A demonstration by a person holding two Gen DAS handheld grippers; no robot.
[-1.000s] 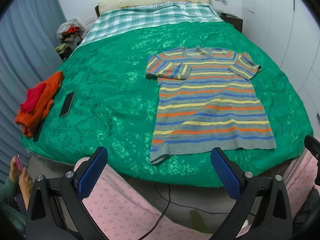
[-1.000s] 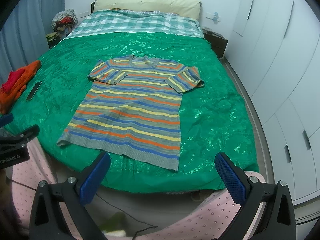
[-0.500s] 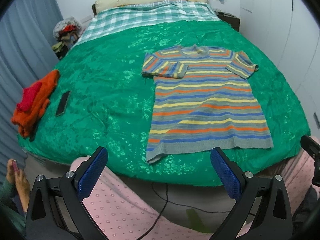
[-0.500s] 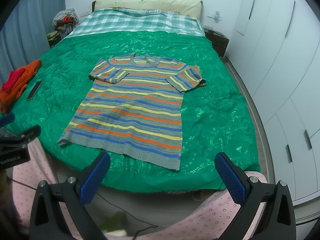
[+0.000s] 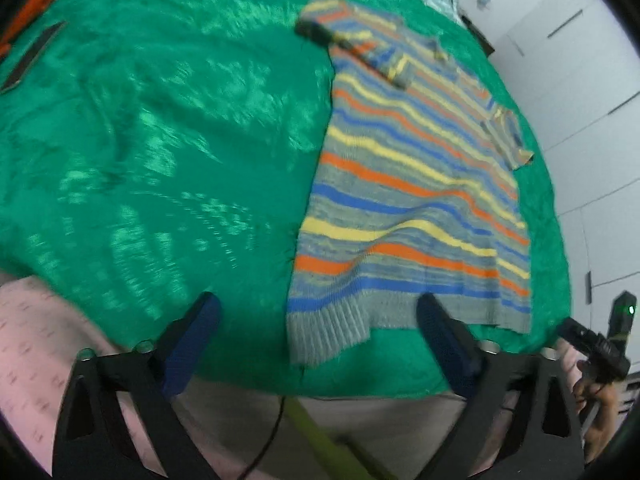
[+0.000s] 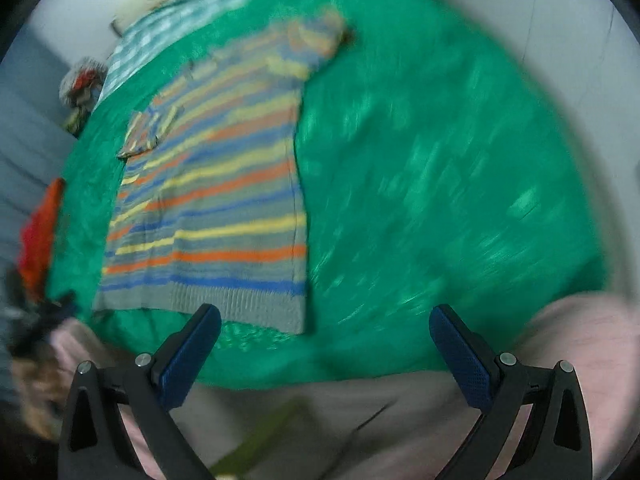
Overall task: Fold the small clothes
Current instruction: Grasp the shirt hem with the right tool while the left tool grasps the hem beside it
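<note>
A striped knit sweater (image 5: pixel 404 184) in grey, blue, yellow and orange lies flat on the green bedspread (image 5: pixel 160 140), sleeves folded in, hem toward me. My left gripper (image 5: pixel 318 320) hovers over the sweater's near left hem corner; its jaws are closing and nothing is pressed between the blue pads. In the right wrist view the sweater (image 6: pixel 216 200) lies to the left, and my right gripper (image 6: pixel 325 330) stands open above the near right hem corner, apart from it. Both views are blurred by motion.
A dark phone (image 5: pixel 30 58) and orange-red clothes (image 6: pixel 40 232) lie at the bed's left edge. White wardrobe doors (image 5: pixel 592 92) stand to the right. A pink dotted sheet (image 5: pixel 44 320) hangs below the bedspread's front edge. A cable (image 5: pixel 272 432) trails on the floor.
Both grippers have dropped and tipped down toward the sweater's hem, each rolling, so the bed fills the views. The left jaws have narrowed a little.
</note>
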